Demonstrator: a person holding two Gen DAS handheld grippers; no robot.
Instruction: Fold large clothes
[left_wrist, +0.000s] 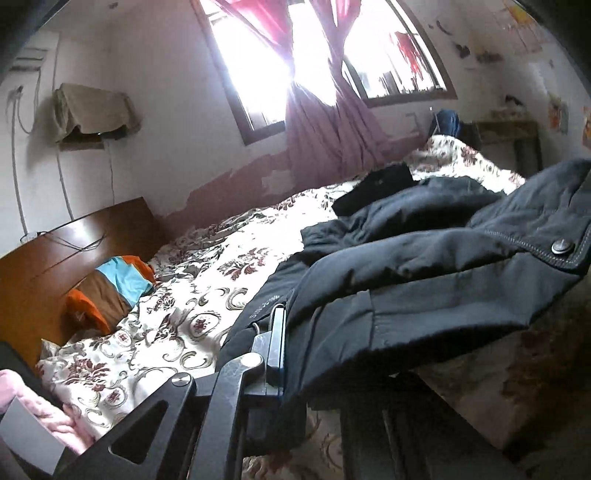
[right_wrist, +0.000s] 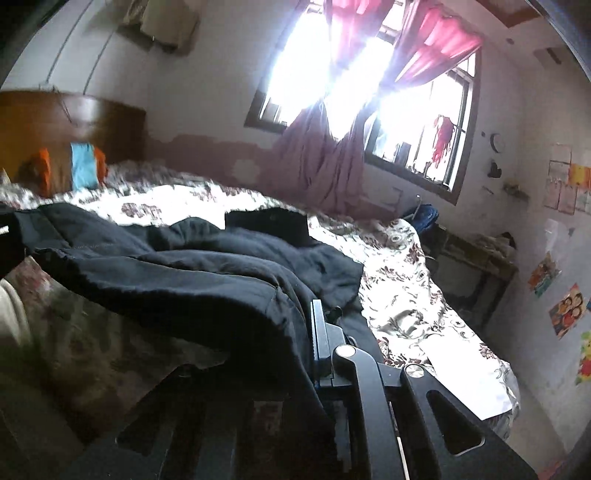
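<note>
Obs.: we see the dark jacket (left_wrist: 424, 266) filling the centre and right of the left wrist frame, lifted off the floral bedspread (left_wrist: 192, 295), with its far part still lying on the bed.

The left gripper (left_wrist: 286, 350), lower centre of its frame, is clamped on the jacket's edge; one finger shows, and cloth hides the other. The right gripper (right_wrist: 308, 343), lower centre of the right wrist frame, likewise pinches the jacket (right_wrist: 184, 273), with fabric draped over its inner side.

Reasoning: we judge that two grips along one edge keep the cloth spread and raised, so it can be carried over for a fold.

A snap button (left_wrist: 561, 246) sits at the right edge of the left frame.

A dark flat item (right_wrist: 267, 223) lies just beyond the jacket, at mid-frame.

Containers: none visible. Striped pillow (left_wrist: 114, 291) at the left, against the headboard (left_wrist: 55, 258).
</note>
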